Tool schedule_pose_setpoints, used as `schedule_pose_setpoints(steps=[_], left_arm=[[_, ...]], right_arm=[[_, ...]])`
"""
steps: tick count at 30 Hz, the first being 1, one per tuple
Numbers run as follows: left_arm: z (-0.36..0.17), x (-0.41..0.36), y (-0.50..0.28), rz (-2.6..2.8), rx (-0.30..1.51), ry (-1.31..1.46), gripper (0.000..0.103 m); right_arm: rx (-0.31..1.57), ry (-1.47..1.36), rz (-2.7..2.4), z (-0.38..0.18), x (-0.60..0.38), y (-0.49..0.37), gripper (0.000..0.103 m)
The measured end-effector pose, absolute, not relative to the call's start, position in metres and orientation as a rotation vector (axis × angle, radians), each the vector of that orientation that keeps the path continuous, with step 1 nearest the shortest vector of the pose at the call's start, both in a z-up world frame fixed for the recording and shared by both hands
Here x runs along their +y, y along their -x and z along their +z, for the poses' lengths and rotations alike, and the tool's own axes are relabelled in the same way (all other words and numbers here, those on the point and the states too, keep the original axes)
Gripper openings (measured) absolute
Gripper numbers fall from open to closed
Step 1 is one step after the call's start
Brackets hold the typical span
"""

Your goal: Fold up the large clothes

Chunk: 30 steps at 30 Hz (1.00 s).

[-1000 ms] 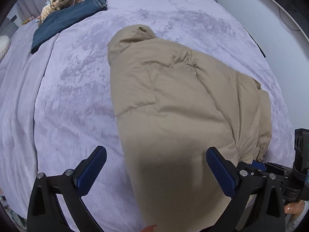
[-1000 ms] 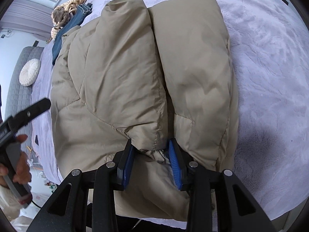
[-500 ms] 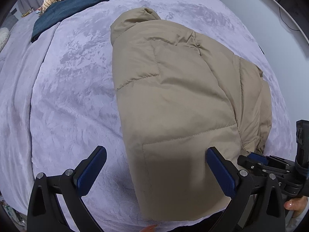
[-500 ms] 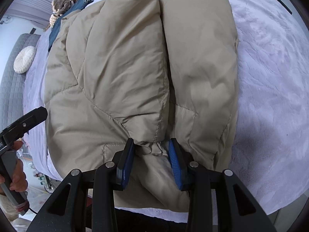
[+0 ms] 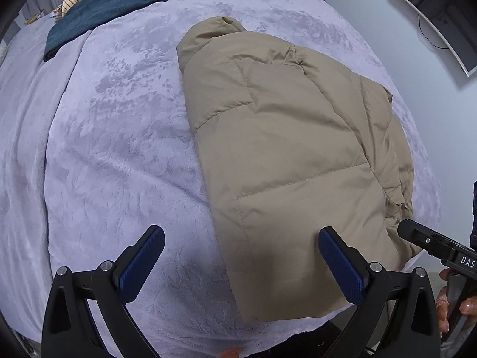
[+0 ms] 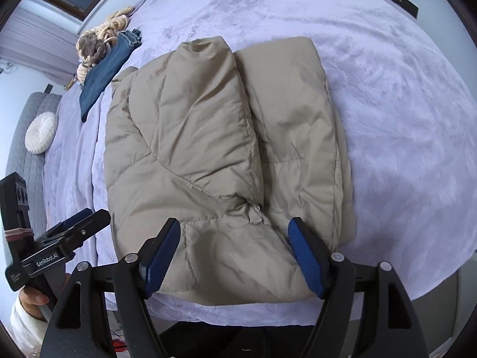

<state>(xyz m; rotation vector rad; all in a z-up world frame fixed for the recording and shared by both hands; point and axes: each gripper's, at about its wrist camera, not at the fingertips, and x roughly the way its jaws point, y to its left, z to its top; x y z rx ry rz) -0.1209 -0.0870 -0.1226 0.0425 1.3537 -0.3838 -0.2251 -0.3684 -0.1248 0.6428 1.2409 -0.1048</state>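
Lavender plush bedspread (image 5: 119,155) covers the whole bed; the tan quilted puffer jacket (image 6: 208,155) lies folded near its front edge, sleeve doubled over the body. Folded dark-blue jeans (image 5: 98,15) and a tan braided-rope bundle (image 6: 101,38) sit well apart at the far corner, nothing obstructing. Right gripper (image 6: 234,253) angled steeply down above the hem, jaws opening, pads off the fabric. Left gripper (image 5: 241,264) wide, empty, over the jacket's left edge.

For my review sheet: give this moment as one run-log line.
stage: sleeves folded in | jacket: lying on bed | right tongs: opening, nothing gripped | left tongs: open, empty
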Motion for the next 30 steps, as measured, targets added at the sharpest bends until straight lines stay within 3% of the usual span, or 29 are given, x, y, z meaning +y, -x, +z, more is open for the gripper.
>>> schedule_pose_setpoints(steps=[14, 18, 21, 30], left_arm=[[-0.150, -0.079, 0.080, -0.431, 1.407, 0.198, 0.103], [-0.165, -0.079, 0.065, -0.470, 1.415, 0.273, 0.103], [-0.176, -0.079, 0.056, -0.501, 1.431, 0.358, 0.103], [-0.198, -0.092, 0.044, -0.549, 1.445, 0.456, 0.103]], right_arm=[[1.175, -0.698, -0.142, -0.117, -0.437, 0.207, 0.083], [1.178, -0.774, -0.092, -0.136, -0.470, 0.190, 0.084], [1.185, -0.821, -0.050, -0.155, -0.491, 0.176, 0.103], [1.206, -1.071, 0.128, -0.227, -0.519, 0.143, 0.103]])
